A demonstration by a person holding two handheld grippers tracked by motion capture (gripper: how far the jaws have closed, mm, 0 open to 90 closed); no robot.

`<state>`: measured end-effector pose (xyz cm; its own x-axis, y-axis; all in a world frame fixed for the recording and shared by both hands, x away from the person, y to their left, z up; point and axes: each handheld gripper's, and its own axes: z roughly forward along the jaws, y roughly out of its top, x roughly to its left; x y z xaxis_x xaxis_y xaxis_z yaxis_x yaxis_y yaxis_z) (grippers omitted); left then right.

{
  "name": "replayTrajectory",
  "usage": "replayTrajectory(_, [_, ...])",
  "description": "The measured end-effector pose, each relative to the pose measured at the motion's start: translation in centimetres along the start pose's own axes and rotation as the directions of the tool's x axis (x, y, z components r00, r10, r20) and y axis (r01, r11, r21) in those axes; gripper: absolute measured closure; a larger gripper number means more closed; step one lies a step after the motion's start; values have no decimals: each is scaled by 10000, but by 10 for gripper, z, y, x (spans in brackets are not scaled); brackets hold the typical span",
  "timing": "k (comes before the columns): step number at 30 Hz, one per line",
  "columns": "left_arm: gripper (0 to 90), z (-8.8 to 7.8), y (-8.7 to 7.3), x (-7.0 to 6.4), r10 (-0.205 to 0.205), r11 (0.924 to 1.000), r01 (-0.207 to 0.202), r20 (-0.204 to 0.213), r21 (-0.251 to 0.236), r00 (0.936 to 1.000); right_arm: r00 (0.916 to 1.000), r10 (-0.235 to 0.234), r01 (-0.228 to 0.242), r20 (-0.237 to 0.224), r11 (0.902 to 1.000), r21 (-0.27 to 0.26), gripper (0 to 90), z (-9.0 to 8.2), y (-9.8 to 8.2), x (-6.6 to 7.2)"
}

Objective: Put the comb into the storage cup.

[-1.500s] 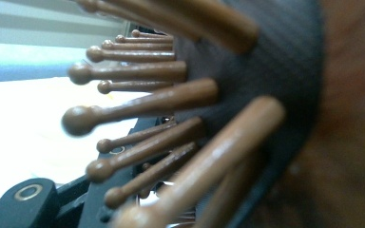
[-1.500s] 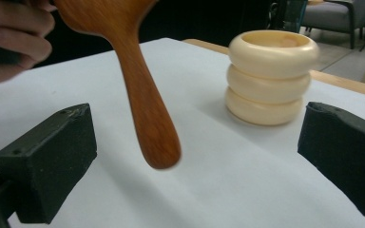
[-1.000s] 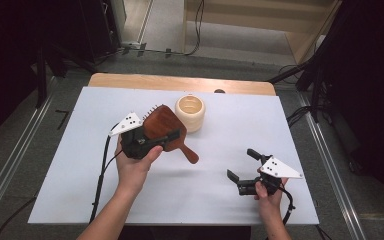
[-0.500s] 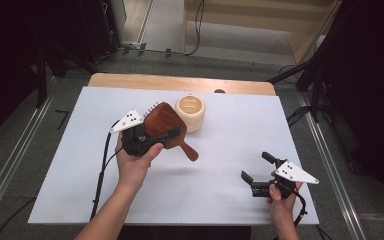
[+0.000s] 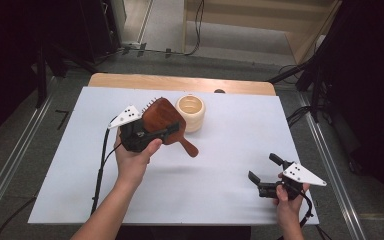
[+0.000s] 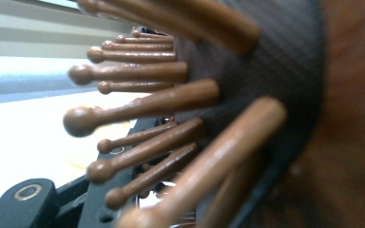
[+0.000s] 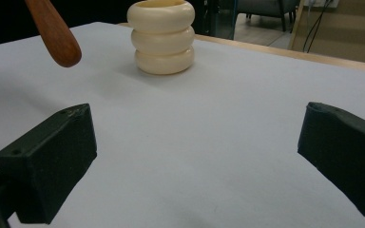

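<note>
A dark wooden paddle hairbrush (image 5: 159,110) is held above the white table cover, with my left gripper (image 5: 162,122) shut on its head and its handle (image 5: 192,149) pointing to the near right. In the left gripper view the brush's wooden bristles (image 6: 142,97) stand right before the lens, with one black finger (image 6: 26,199) below them. A cream ribbed cup (image 5: 190,113) stands upright just right of the brush. My right gripper (image 5: 263,167) hovers low near the front right corner, open with nothing between its jaws. It (image 7: 195,156) faces the cup (image 7: 164,38) and the brush's handle tip (image 7: 54,31).
A white sheet (image 5: 205,200) covers the table, with a bare wooden strip (image 5: 180,82) at the far edge. Metal rails (image 5: 10,165) run along the floor on both sides. Cables trail from both grippers toward the near edge.
My right gripper has moved to the right, toward the table's front right corner, still open. The left gripper and the brush have stayed put.
</note>
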<state>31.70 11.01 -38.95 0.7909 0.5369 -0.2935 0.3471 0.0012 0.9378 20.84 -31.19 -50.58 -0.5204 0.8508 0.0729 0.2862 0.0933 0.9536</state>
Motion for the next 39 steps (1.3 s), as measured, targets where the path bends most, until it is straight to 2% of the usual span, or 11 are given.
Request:
replayTrajectory(5, [531,1,6,0,77,10000,-77,-21,11,10000,9999,104,-104,59,9999,-7,0,-1,-4,-5])
replayTrajectory(9, [531,2,10,0,90,9999,-90,5,-96,10000,10000,-54,54,38,9999,103,0,1,-4,-2])
replayTrajectory(16, [531,7,16,3,150,9998,-150,-51,-119,9999,9999,108,-108,18,9999,15,0,1,-6,-4])
replayTrajectory(31, [531,13,27,10,183,9996,-186,-122,-209,9998,10000,58,-59,19,10000,41,0,2,-7,-4])
replayTrajectory(39, [531,15,32,16,70,9994,-76,-186,-348,9998,10000,5,-5,-14,10000,66,0,2,-7,-3])
